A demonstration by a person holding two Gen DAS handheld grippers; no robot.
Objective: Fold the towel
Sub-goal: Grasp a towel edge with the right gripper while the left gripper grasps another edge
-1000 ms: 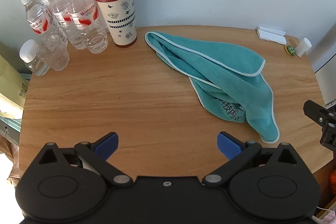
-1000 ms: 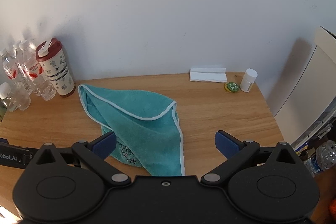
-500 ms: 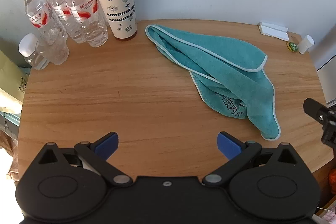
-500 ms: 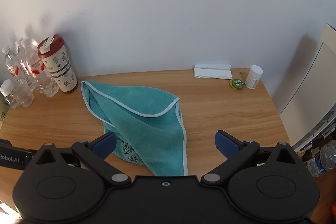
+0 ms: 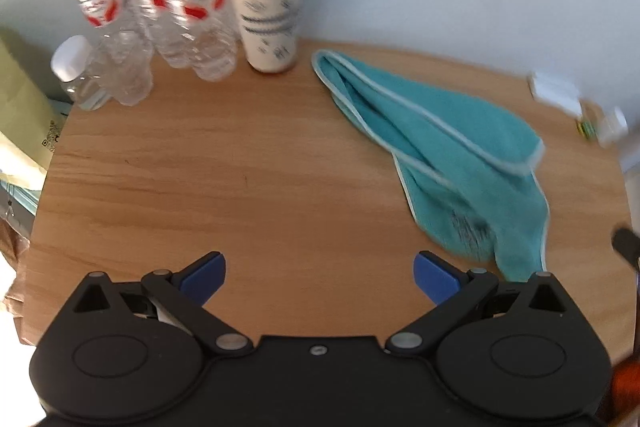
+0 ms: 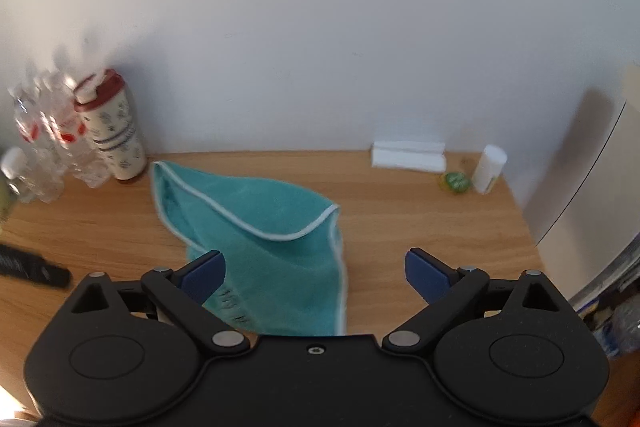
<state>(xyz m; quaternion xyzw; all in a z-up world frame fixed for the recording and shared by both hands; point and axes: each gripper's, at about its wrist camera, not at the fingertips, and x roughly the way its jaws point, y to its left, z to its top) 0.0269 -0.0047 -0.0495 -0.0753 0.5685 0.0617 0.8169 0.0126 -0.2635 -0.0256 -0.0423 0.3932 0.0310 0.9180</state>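
Both grippers are held with fingers spread wide and nothing between them. From the left gripper [image 5: 318,277], bare table [image 5: 240,163] is faced, and the towel [image 5: 440,155] is seen at about 2 o'clock, well clear of the fingers. From the right gripper [image 6: 316,269], the towel [image 6: 264,227] is seen at 12 o'clock, its near end just beyond the left fingertip.

The towel is laid in a loose, uneven bundle, with one white-piped edge draped across the top; square, aligned edges are not shown. The bottles [image 5: 160,15] and cup [image 5: 268,3] are grouped at 11 o'clock against the wall, so the table centre is left free for the cloth. A small jar [image 6: 488,169] is set at 2 o'clock in the right view.
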